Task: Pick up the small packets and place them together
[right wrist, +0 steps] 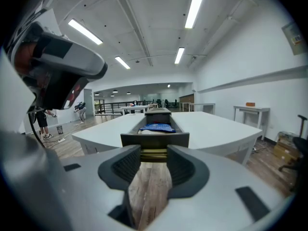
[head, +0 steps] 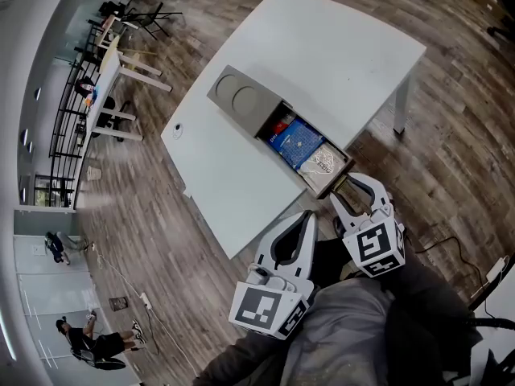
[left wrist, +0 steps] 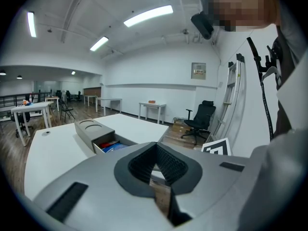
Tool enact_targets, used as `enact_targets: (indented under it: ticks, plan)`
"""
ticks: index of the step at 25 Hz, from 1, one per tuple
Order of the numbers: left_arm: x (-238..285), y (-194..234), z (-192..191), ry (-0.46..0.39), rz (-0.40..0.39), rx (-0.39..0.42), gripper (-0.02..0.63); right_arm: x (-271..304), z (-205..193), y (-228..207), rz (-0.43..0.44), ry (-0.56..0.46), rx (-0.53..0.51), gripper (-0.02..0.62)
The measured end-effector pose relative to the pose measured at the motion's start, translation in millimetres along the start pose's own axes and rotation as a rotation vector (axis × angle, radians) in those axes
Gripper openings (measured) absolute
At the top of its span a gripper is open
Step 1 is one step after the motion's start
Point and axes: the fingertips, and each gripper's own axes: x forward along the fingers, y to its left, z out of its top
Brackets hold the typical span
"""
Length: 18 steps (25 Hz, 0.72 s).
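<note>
left gripper (left wrist: 155,147): one, tips closed together, holds nothing | table (head: 338,47): one, white | box (head: 267,104): one, gray, two round dents (head: 245,98) on top, one drawer (right wrist: 155,139) pulled out | packets (head: 298,141): three in the drawer, red, blue and pale, side by side | right gripper (right wrist: 154,153): one, jaws partly open, empty, facing the drawer front

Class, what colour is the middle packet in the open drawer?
The blue packet has white patterning; it shows clearest in the head view.
</note>
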Motion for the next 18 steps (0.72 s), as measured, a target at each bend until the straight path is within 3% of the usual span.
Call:
enact_targets:
  ticks: [10,18]
  plan:
    - [-5,-7,-2,-0.019,0.058,-0.023,0.003,7,-16,-2,0.046,-0.004,-0.001,0.175]
    - [-13,-15,16,-0.041,0.087,-0.069,0.003,-12,-2,3,0.102,0.015,0.001,0.176]
